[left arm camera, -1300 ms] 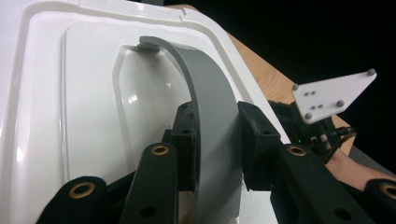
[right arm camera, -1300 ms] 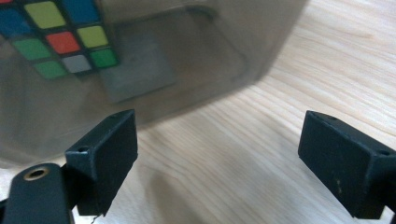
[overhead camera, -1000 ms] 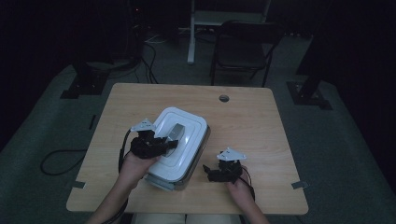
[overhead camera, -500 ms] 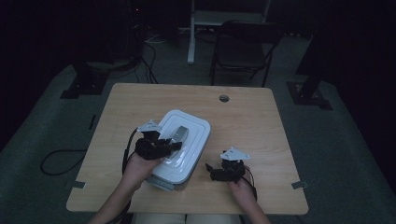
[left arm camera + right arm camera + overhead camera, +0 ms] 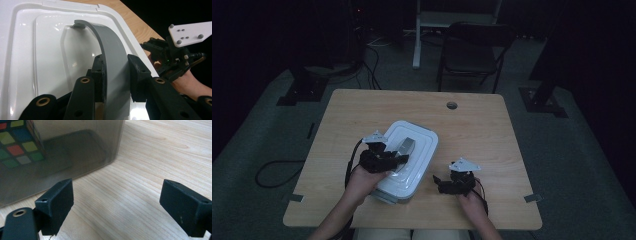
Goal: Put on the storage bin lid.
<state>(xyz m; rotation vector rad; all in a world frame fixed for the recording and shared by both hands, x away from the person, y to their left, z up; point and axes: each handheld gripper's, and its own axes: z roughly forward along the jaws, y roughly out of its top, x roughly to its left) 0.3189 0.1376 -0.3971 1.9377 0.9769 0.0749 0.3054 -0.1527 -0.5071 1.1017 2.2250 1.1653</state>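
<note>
From the high view, a white lidded box (image 5: pixel 404 162) sits on the wooden desk (image 5: pixel 472 125), on the person's side of the cable hole (image 5: pixel 451 105) and toward the left edge. The left tongs (image 5: pixel 397 159) reach over the lid from the box's left side, onto the grey handle (image 5: pixel 406 146) at the lid's middle. The right tongs (image 5: pixel 438 182) rest on the desk just beside the box's right flank, apart from it. A dark chair (image 5: pixel 472 50) stands beyond the desk's far edge.

In the left gripper view, the left tongs (image 5: pixel 116 71) are closed on the handle (image 5: pixel 110 50): both black pads press the grey strap, which arches up off the white lid (image 5: pixel 37 50) (a raised, curved band, not lying flat). The other hand and its tongs (image 5: pixel 172 56) show past the box's right rim.

In the right gripper view, the right tongs (image 5: pixel 116 202) stand wide apart with nothing between them but bare desk (image 5: pixel 155 152). Ahead is the box's smoky translucent wall (image 5: pixel 75 152), and through it a colourful puzzle cube (image 5: pixel 18 143) inside, near the wall's left end, though the tint makes its exact seat hard to judge.

The step in hand looks like taking the lid or box by its handle. Next calls for a steady upward pull, likely with the right tongs bracing the box wall so the base stays down.
</note>
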